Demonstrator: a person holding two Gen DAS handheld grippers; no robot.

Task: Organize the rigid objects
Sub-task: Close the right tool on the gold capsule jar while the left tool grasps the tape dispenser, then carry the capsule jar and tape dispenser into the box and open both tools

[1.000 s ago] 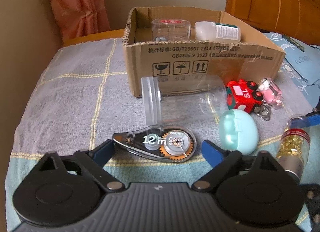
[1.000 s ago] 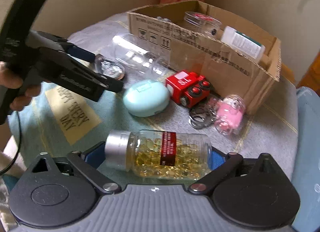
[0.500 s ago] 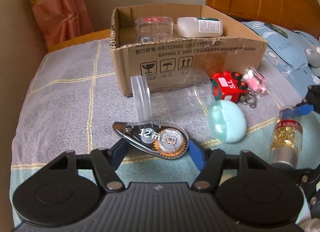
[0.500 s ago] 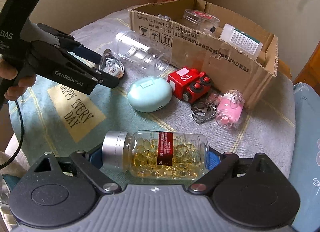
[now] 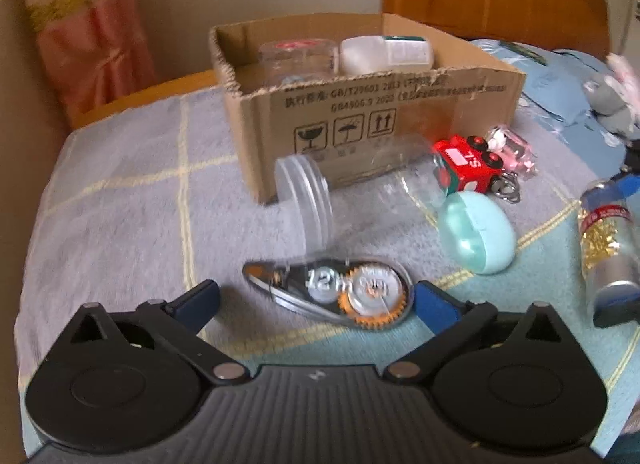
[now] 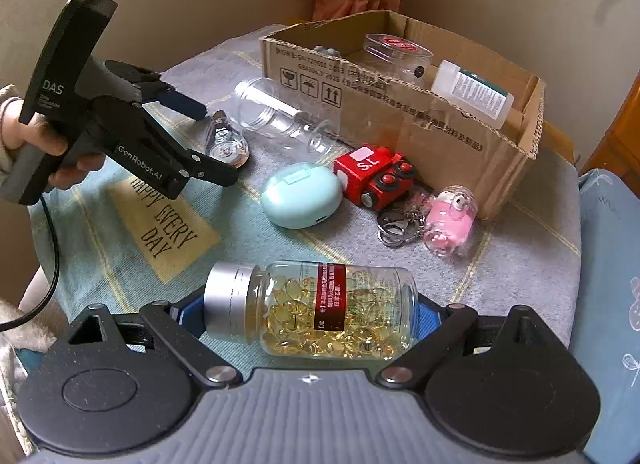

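1. My right tongs (image 6: 300, 312) sit around a capsule bottle (image 6: 310, 308) lying sideways; whether the pads press it, I cannot tell.
2. My left tongs (image 5: 316, 302) are opening around the correction tape (image 5: 332, 290), untouched on the bed (image 5: 120, 191).
3. Farther off, the cardboard box (image 6: 420, 123) holds sorted containers, probably everything's destination.

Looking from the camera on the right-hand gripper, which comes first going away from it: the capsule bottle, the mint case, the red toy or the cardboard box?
1. Capsule bottle: lying between the right gripper's jaws.
2. Mint case: beyond it, mid-cloth.
3. Red toy: just behind the case, to its right.
4. Cardboard box: farthest, at the back.
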